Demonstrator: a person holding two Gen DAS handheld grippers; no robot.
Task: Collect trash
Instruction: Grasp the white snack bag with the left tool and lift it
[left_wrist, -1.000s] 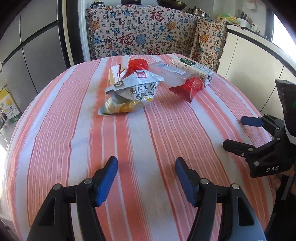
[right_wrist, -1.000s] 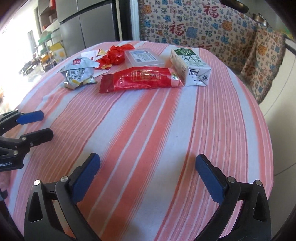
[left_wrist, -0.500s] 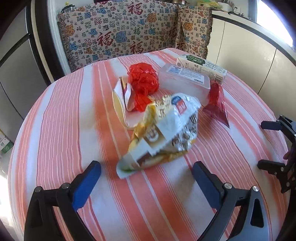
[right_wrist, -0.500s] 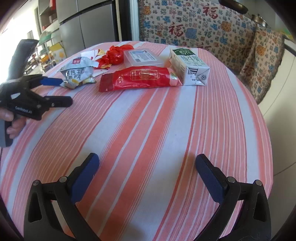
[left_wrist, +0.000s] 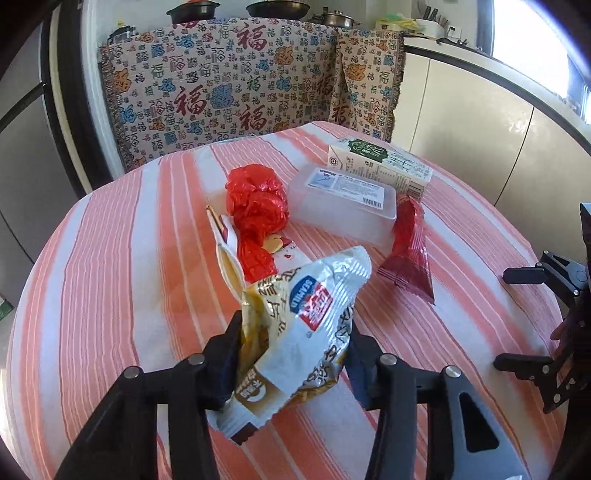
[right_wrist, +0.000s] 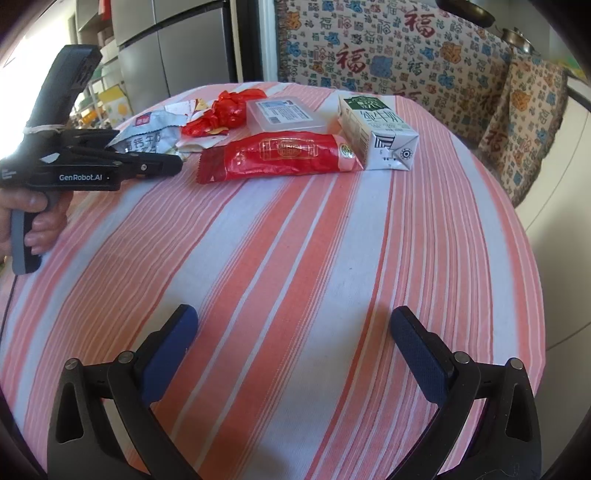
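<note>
My left gripper (left_wrist: 291, 332) is shut on a silver and gold snack wrapper (left_wrist: 306, 317), which stands up between the fingers at the near left of the trash pile; it also shows in the right wrist view (right_wrist: 147, 134). Behind it lie a crumpled red plastic bag (left_wrist: 256, 203), a clear plastic box (left_wrist: 343, 199), a red snack packet (left_wrist: 408, 251) and a milk carton (left_wrist: 380, 166). My right gripper (right_wrist: 293, 339) is open and empty over the striped cloth, well short of the red snack packet (right_wrist: 280, 157) and milk carton (right_wrist: 376, 133).
The round table (right_wrist: 295, 240) has a pink striped cloth. A patterned sofa cover (left_wrist: 236, 92) stands behind it, a grey fridge (right_wrist: 177, 59) at the left, and cream cabinets (left_wrist: 480, 133) at the right. A torn white wrapper (left_wrist: 229, 251) lies under the red bag.
My left gripper moved forward to the silver wrapper and closed on it, tipping it upright. My right gripper stayed open and still.
</note>
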